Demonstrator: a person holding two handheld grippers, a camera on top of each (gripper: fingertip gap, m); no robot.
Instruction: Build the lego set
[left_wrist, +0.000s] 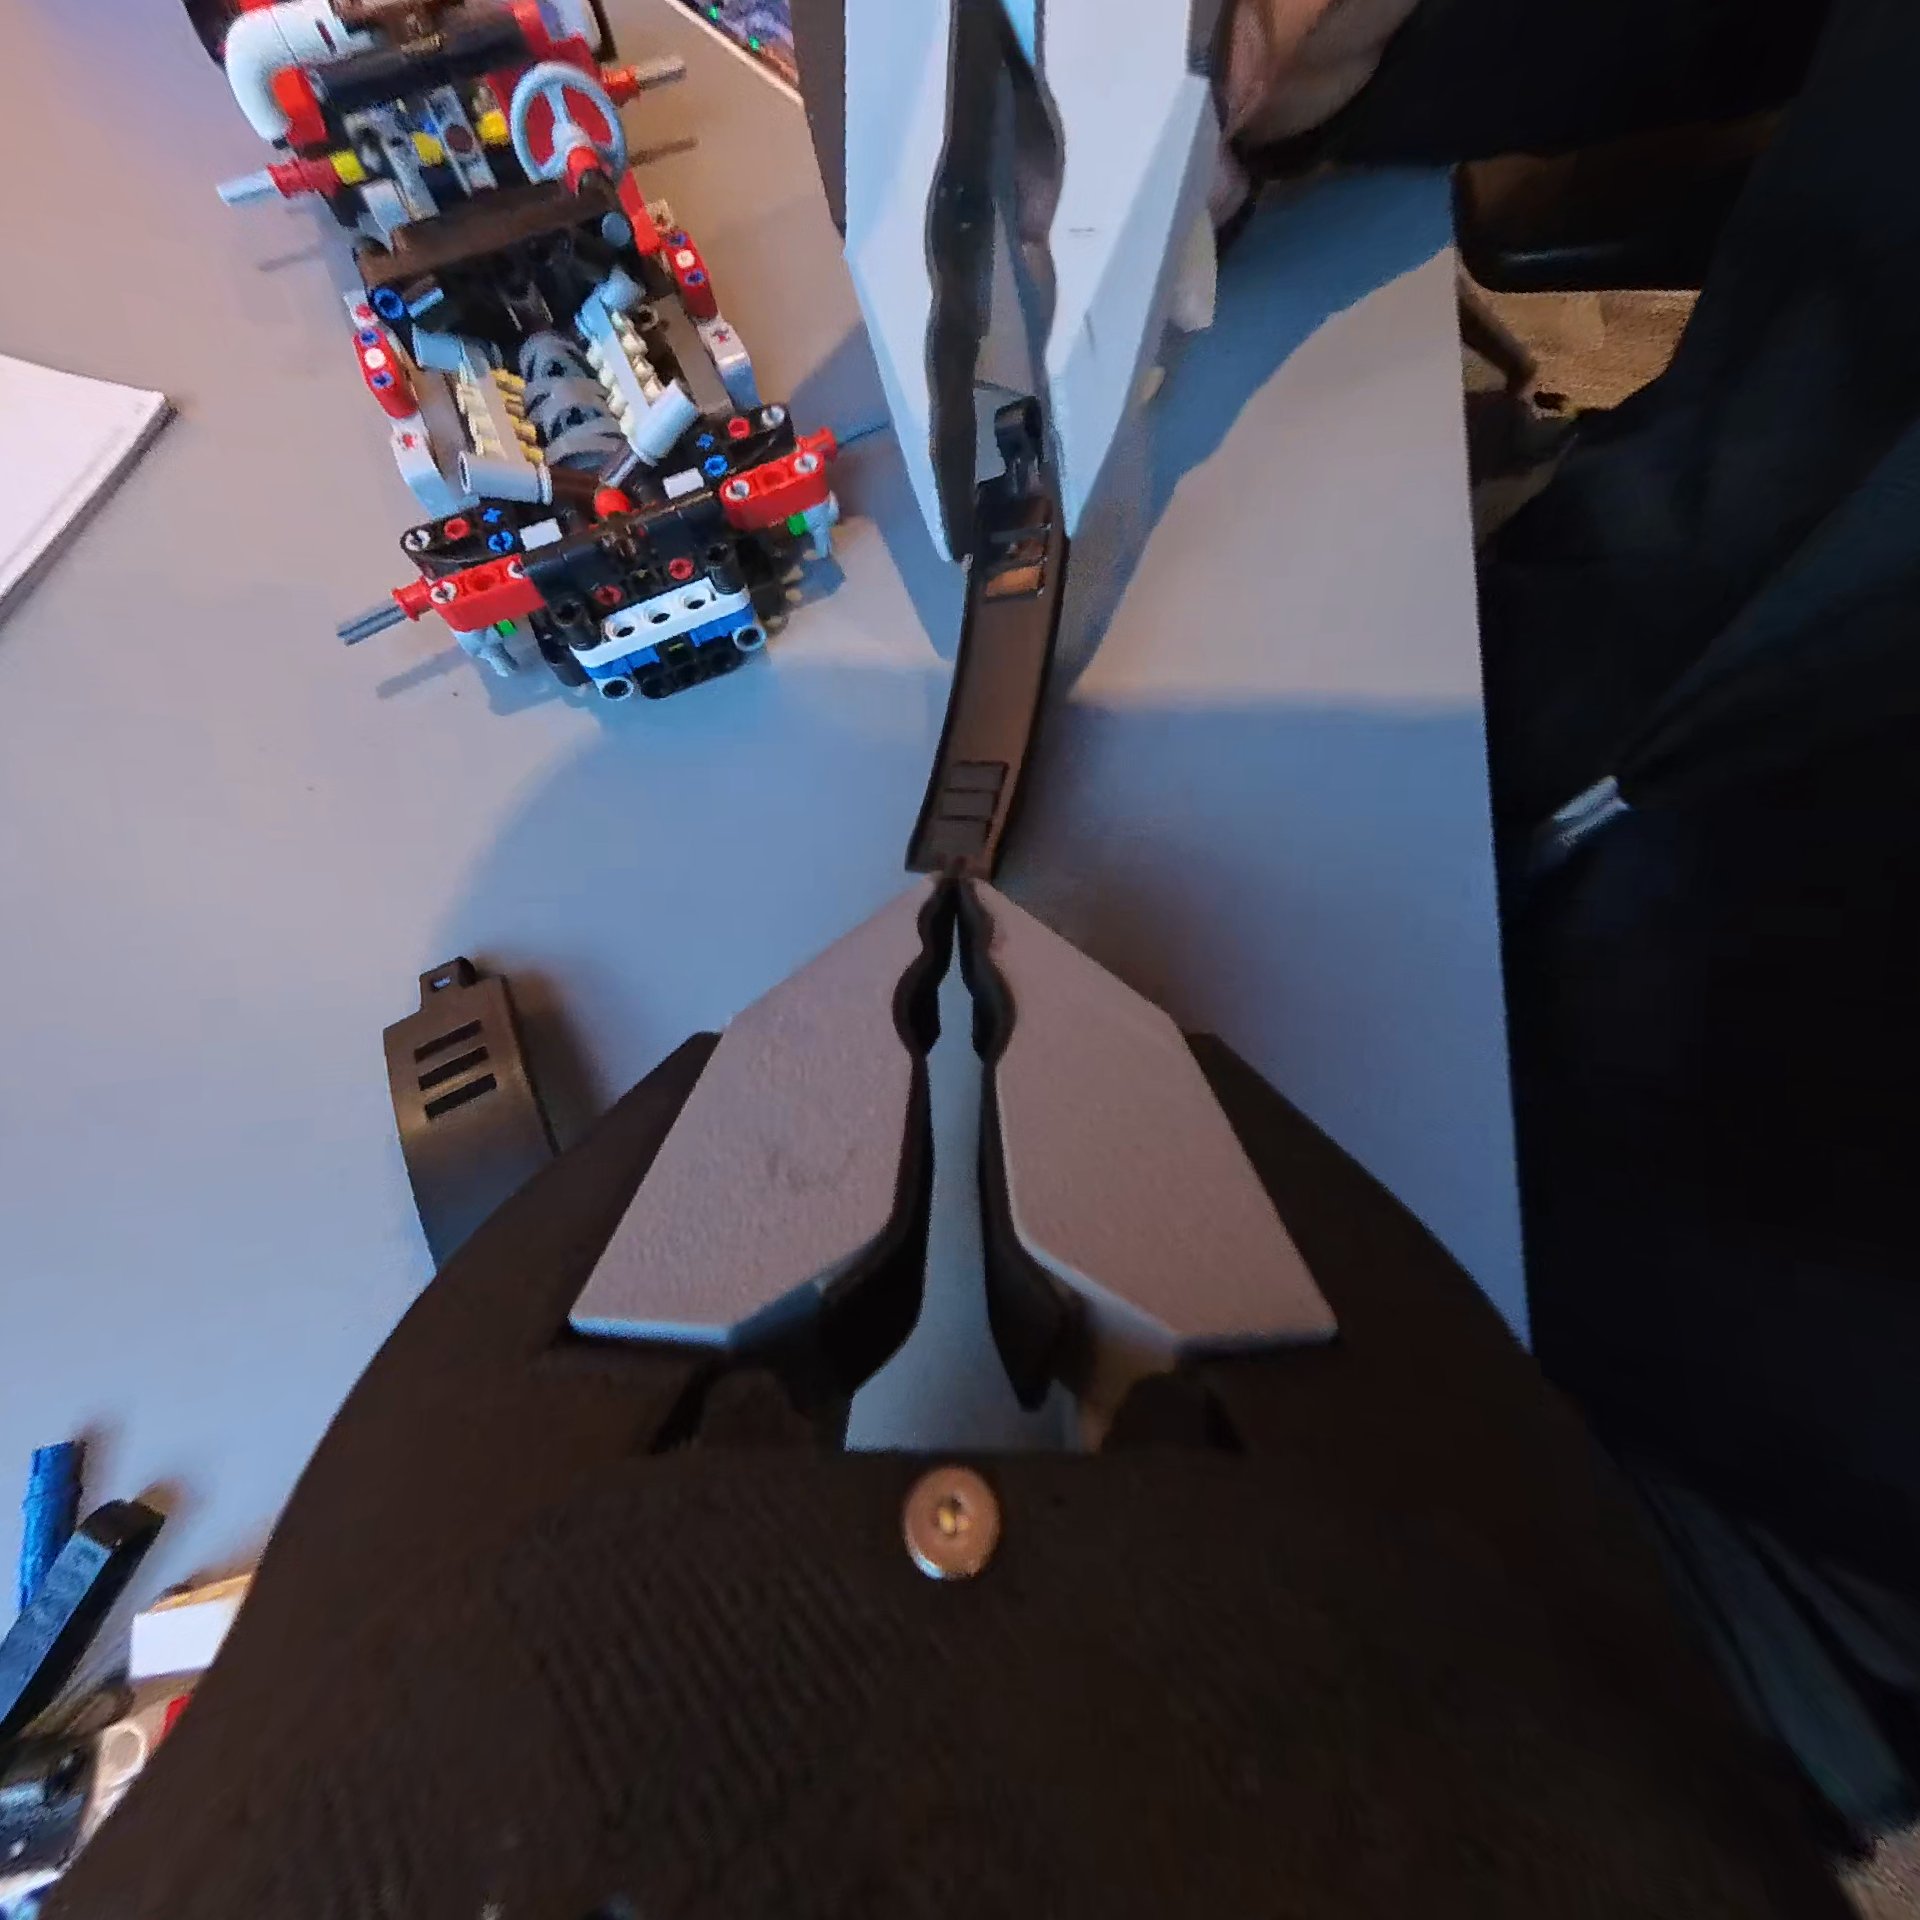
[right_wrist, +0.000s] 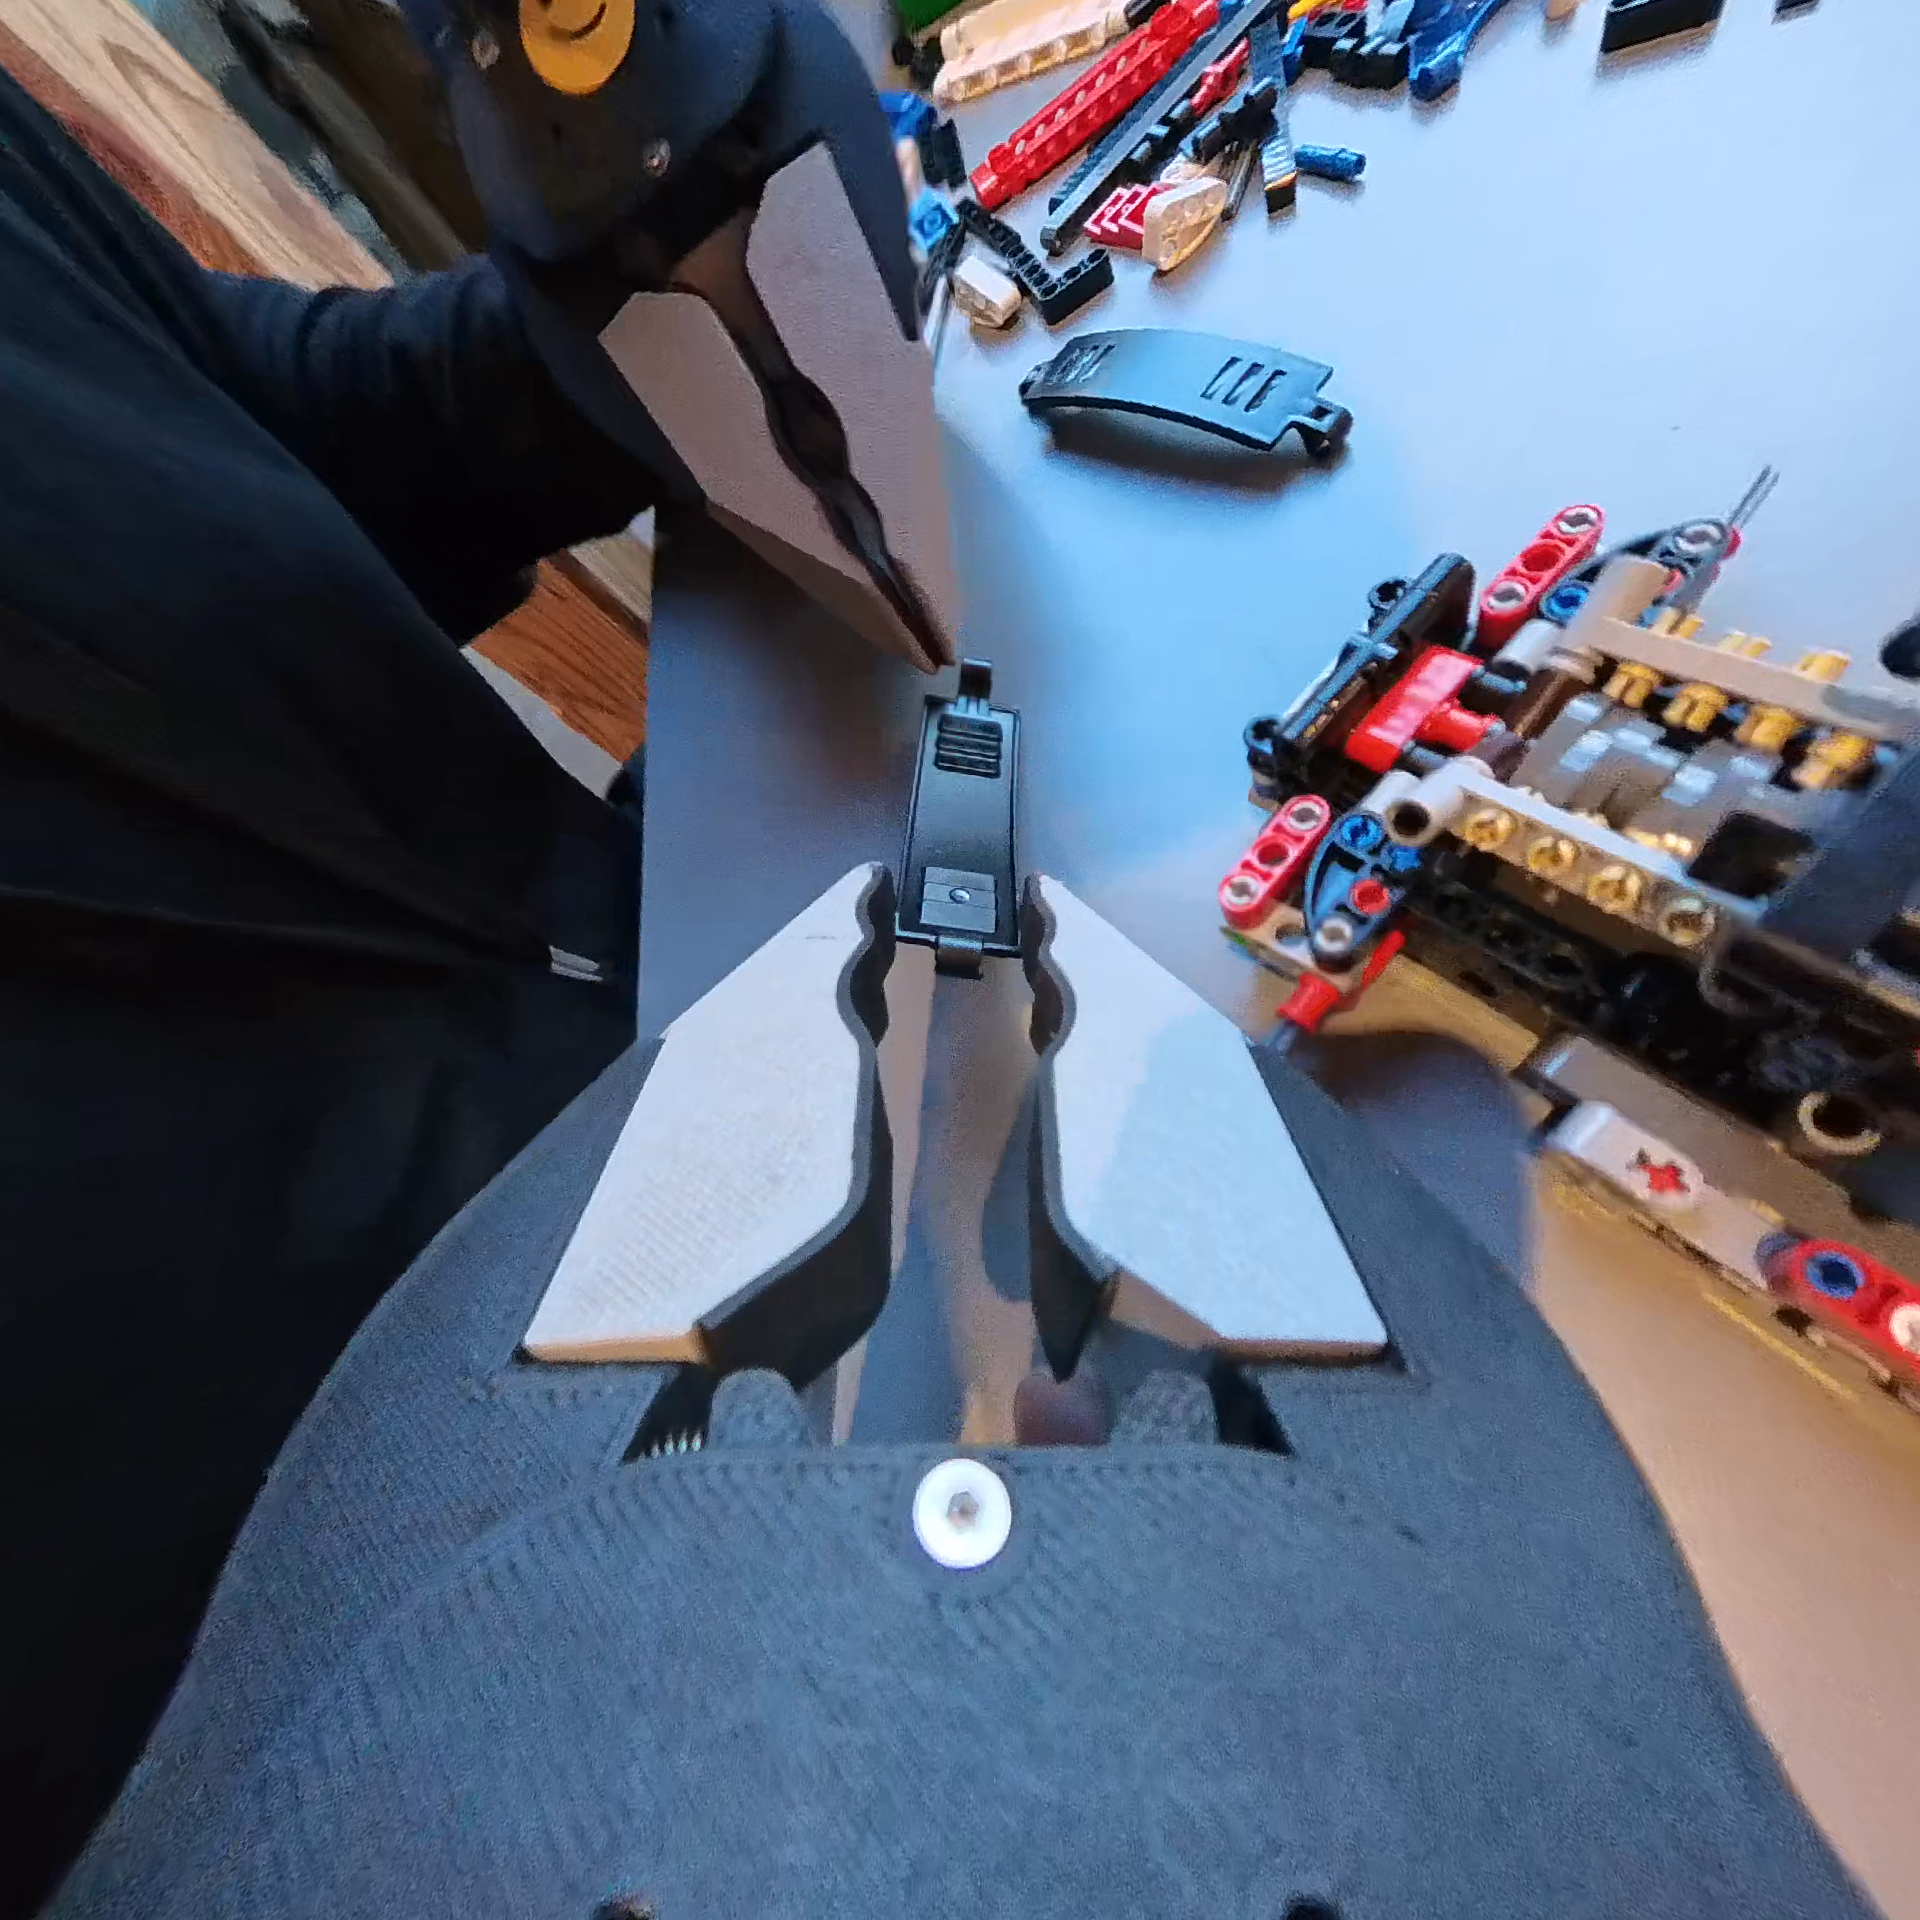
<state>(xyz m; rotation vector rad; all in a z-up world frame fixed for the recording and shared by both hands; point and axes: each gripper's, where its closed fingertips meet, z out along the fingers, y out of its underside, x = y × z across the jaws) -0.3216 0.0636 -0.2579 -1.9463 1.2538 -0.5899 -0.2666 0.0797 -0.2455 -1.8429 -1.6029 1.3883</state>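
Note:
A long black curved Lego panel is held above the grey table between both grippers. My left gripper is shut on the panel's near end tab. My right gripper is shut on the sides of the other end of the panel. Each gripper shows in the other's view: the right at the top, the left at upper left. The partly built Lego car chassis lies on the table; the right wrist view shows it on the right. A second black panel lies loose.
A pile of loose red, black, blue and white Lego parts lies at the far end of the table. A white booklet lies at the left. The table edge runs beside the grippers, with a person's dark clothing past it. Tip to tip, the grippers are about 7 cm apart.

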